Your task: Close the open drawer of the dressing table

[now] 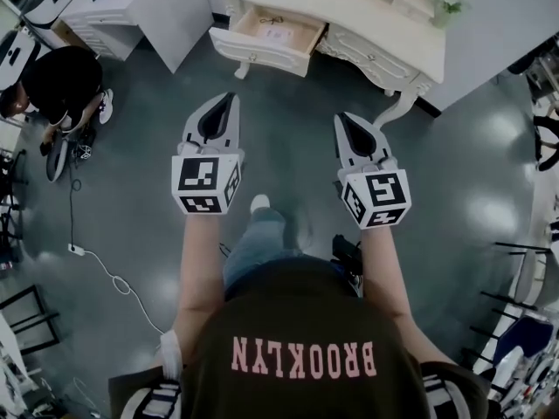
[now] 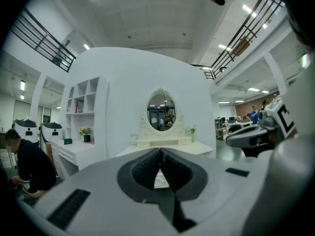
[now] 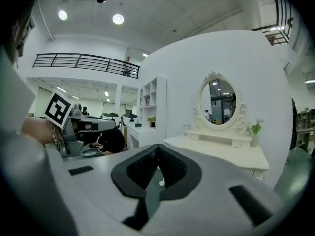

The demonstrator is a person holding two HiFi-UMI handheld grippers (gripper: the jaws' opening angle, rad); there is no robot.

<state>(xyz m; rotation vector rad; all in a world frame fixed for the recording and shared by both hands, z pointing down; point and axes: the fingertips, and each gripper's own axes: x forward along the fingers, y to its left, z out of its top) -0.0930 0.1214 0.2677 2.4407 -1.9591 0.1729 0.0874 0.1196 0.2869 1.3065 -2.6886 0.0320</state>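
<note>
The cream dressing table (image 1: 367, 16) stands ahead against a white wall, and its left drawer (image 1: 272, 33) is pulled out, with a small item lying inside. My left gripper (image 1: 232, 96) is held over the grey floor well short of the drawer, jaws shut and empty. My right gripper (image 1: 339, 117) is level with it to the right, also shut and empty. In the left gripper view the black pads (image 2: 147, 167) meet in front of the table's oval mirror (image 2: 161, 111). In the right gripper view the table top (image 3: 221, 151) lies ahead to the right.
A person in black (image 1: 59, 81) crouches on the floor at the left, near a white cabinet (image 1: 131, 7). A white cable (image 1: 106, 274) trails across the floor at lower left. Dark chair frames (image 1: 515, 278) stand along the right edge.
</note>
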